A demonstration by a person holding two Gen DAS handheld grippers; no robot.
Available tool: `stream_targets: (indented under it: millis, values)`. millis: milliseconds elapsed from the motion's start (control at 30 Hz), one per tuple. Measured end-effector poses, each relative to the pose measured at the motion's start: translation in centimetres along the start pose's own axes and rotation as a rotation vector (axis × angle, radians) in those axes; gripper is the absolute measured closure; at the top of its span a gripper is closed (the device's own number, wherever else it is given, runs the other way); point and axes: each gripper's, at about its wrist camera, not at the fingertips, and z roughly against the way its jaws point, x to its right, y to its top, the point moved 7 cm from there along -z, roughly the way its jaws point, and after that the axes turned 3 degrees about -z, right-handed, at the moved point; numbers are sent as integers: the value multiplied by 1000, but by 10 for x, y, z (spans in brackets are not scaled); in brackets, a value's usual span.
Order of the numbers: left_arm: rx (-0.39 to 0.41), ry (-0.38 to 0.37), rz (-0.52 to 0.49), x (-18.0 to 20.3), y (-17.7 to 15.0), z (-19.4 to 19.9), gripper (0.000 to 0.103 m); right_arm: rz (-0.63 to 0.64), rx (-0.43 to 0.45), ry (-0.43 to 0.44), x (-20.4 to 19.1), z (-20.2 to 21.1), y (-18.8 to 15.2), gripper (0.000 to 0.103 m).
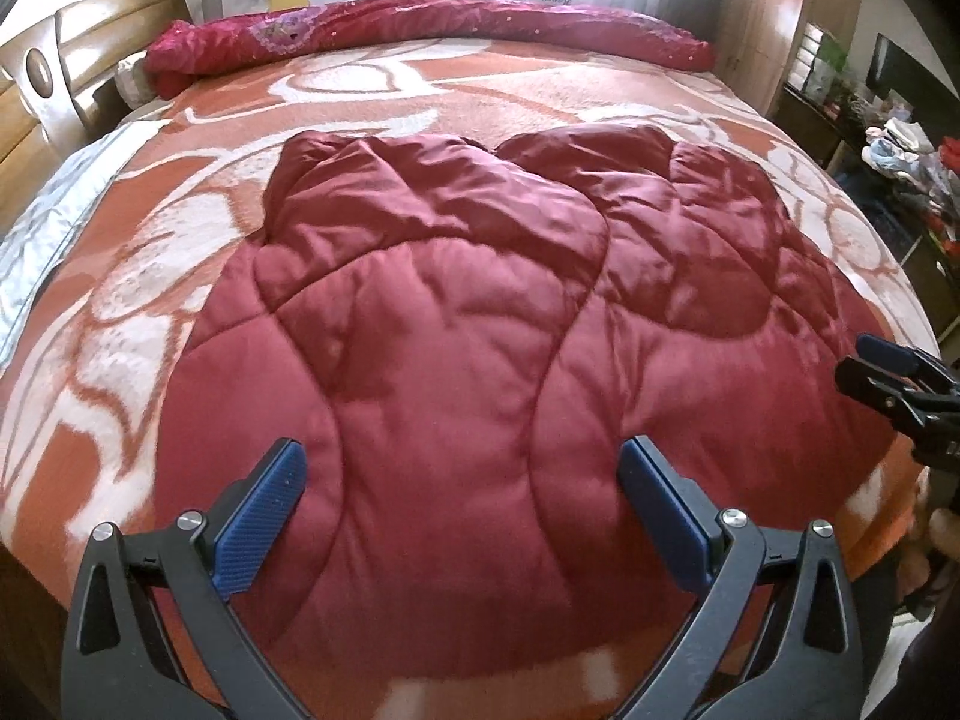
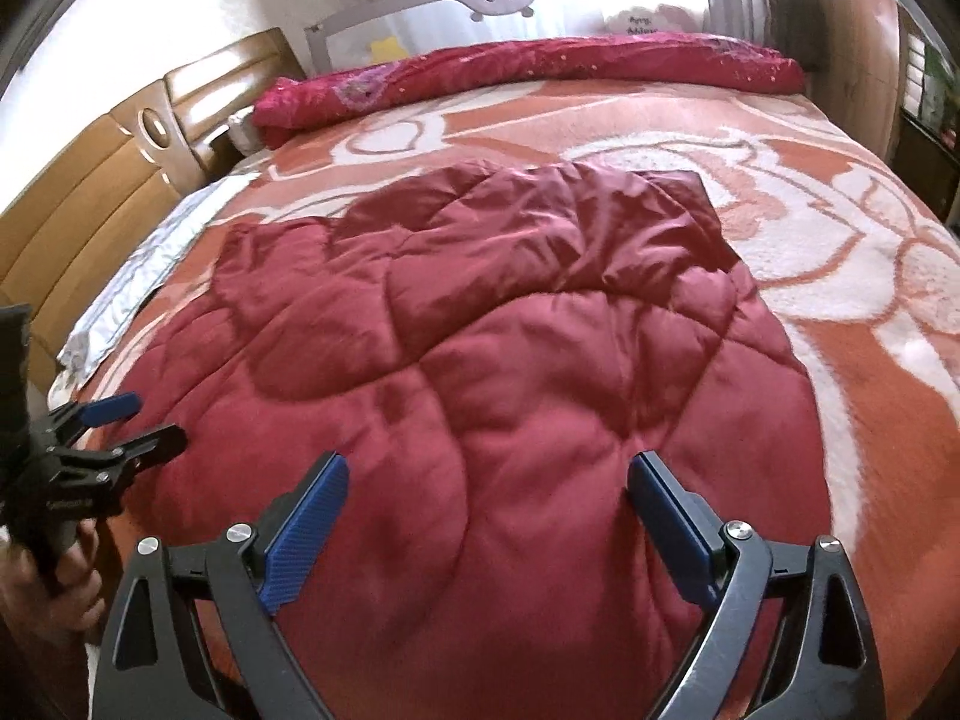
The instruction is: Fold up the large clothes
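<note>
Padded coat [image 1: 456, 312] lies on blanket [image 1: 372, 90], at bed's near edge. Rolled quilt [image 1: 420, 24] along far edge. Headboard [image 1: 72, 54] left, shelves [image 1: 894, 138] right.

**Two wrist views over one bed**

Each camera looked forward along its own spread fingers, from low at the near edge of the bed [image 1: 492, 78] toward the headboard [image 2: 120, 138]. The left view sat close over the red padded coat [image 1: 456, 324]; the right view faced it from further right. Both shared coat, blanket and the rolled red quilt [image 2: 540, 69].
</note>
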Motion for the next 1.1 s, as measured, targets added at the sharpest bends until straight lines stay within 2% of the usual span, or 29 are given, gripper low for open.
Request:
stream_targets:
  millis: [300,533,667,867,933,1100]
  values:
    - [-16,18,-37,5,-38,21,0,19,-30,46,-8,33,-50,7]
    - [-60,-10,-30,5,-71,25,0,25,-65,56,-13,42,-77,7]
    - [-43,21,-54,4,-81,32,0,70,-98,59,-21,44,-93,7]
    - [-7,63,-133,9,-75,60,0,146,-156,90,-33,58,-105,5]
    - [6,67,-159,13,-68,74,0,164,-150,112,-38,71,-100,0]
    - [47,101,-184,16,-47,101,0,201,-95,126,-46,103,-80,0]
